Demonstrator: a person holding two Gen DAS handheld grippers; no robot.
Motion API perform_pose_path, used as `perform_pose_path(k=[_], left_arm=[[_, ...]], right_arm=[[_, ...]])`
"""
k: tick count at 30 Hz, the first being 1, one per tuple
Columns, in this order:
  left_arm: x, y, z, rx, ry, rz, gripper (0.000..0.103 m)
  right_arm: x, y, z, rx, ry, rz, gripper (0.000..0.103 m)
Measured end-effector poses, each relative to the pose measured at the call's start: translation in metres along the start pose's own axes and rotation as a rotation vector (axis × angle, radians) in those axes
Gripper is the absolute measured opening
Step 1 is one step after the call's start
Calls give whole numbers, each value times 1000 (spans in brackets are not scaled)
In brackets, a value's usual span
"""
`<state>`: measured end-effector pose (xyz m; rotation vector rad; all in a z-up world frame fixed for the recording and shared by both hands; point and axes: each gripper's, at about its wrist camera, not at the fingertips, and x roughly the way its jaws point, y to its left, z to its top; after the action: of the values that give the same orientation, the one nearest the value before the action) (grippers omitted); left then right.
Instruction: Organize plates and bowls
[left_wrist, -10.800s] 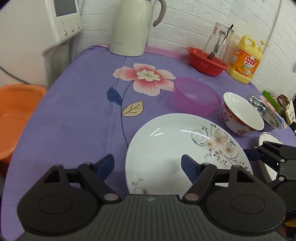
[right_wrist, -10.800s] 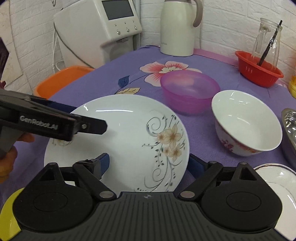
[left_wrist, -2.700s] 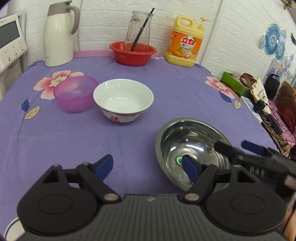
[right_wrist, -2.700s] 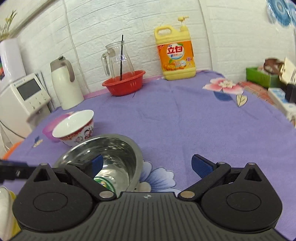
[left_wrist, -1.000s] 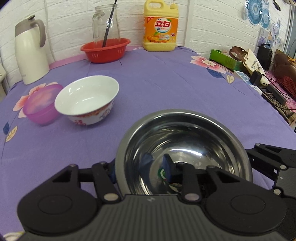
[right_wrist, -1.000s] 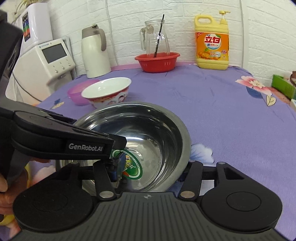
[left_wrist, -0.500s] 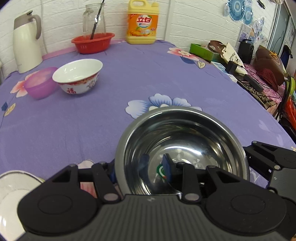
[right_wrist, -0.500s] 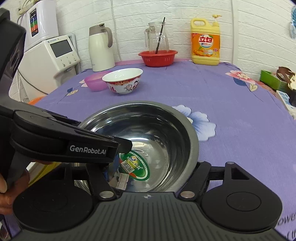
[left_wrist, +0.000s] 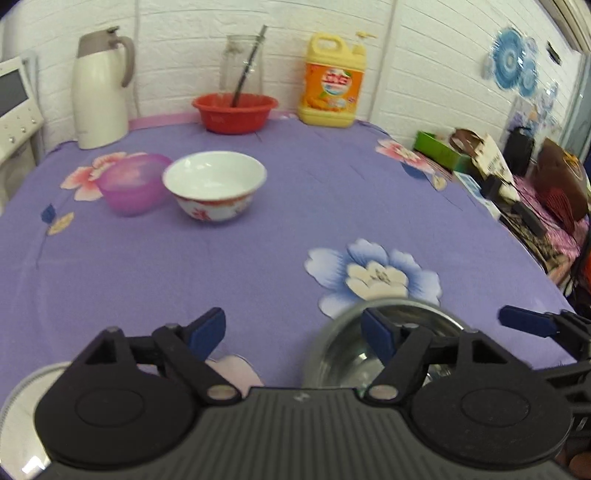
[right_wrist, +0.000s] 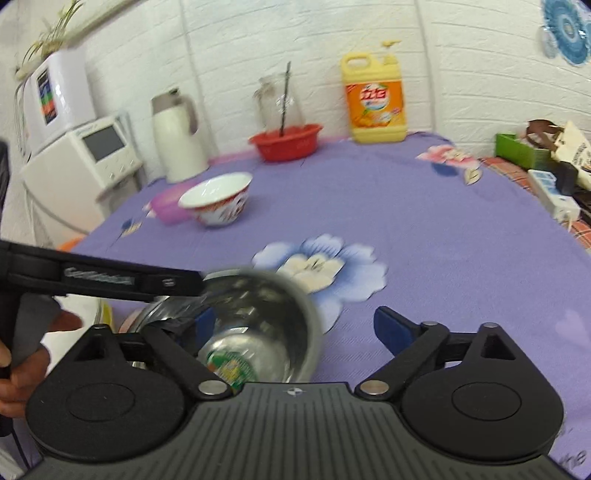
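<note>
A steel bowl (left_wrist: 347, 350) with a green sticker inside sits on the purple tablecloth near the front edge; it also shows in the right wrist view (right_wrist: 258, 325). My left gripper (left_wrist: 295, 328) is open, its right finger over the bowl's rim. My right gripper (right_wrist: 295, 325) is open, its left finger inside the bowl. A white bowl with red pattern (left_wrist: 214, 184) and a pink plastic bowl (left_wrist: 133, 182) stand side by side further back. A white plate's rim (left_wrist: 22, 391) shows at the bottom left.
At the back wall stand a white kettle (left_wrist: 99, 88), a red basin (left_wrist: 234, 110) with a glass jug, and a yellow detergent bottle (left_wrist: 332, 85). A white appliance (right_wrist: 85, 155) stands off the left edge. Clutter lies beyond the table's right edge (left_wrist: 517, 177).
Both grippers were shut on the steel bowl's rim and carrying it toward the front. Now both have opened and drawn back, and the bowl rests on the cloth.
</note>
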<state>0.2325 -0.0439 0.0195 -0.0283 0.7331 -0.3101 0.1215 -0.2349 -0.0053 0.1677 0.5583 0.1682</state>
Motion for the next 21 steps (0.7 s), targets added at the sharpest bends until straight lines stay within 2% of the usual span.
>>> perform_pose_path(k=[4, 12, 17, 21], left_arm=[[-10, 31, 14, -69, -28, 51, 76], [-28, 97, 28, -170, -65, 170, 76], [-22, 115, 27, -195, -48, 181, 76], [-11, 119, 25, -201, -27, 160, 76]], right_arm=[[7, -12, 20, -4, -10, -20, 103], [32, -7, 41, -51, -6, 24, 103], [52, 2, 49, -55, 25, 64, 103], [60, 11, 54, -100, 38, 61, 103]])
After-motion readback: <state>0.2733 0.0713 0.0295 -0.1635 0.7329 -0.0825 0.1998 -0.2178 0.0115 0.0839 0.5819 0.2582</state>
